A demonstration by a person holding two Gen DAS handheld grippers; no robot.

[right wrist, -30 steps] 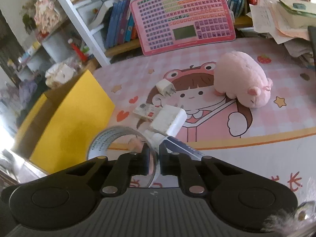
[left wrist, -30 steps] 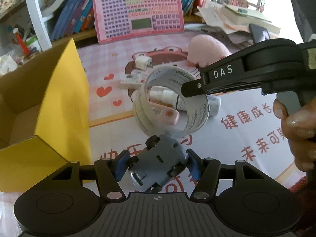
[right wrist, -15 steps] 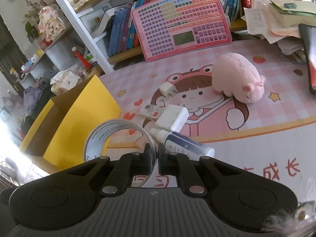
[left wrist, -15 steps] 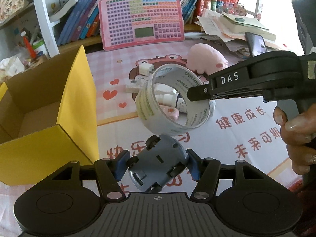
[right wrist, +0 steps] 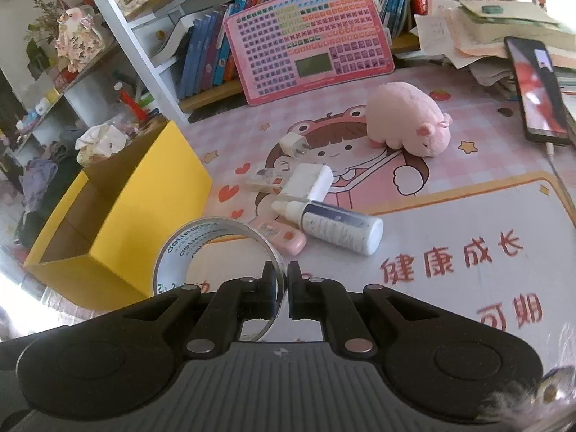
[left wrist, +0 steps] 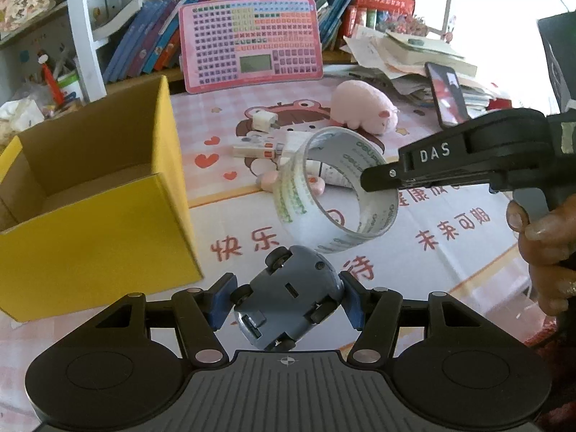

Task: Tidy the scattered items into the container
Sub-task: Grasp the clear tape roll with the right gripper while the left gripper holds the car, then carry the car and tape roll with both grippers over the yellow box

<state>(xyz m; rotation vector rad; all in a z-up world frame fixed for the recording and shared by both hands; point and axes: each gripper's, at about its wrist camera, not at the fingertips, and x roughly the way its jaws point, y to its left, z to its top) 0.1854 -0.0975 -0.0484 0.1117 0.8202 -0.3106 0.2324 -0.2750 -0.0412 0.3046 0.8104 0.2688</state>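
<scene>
Our left gripper (left wrist: pixel 286 300) pinches a smooth blue-grey plastic toy car (left wrist: pixel 288 306), wheels up, by its sides. Our right gripper (right wrist: pixel 282 288) clamps the thin wall of a glossy clear tape ring (right wrist: pixel 216 252). The open yellow cardboard box (left wrist: pixel 97 223) stands at nine o'clock, square-edged, with bare mat (left wrist: pixel 450 262) between it and the ring.

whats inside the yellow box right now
The yellow box shows only bare brown cardboard walls and part of the floor, with nothing lying on what is visible. Its near wall hides the front of the floor in both views, so that part cannot be checked.
</scene>
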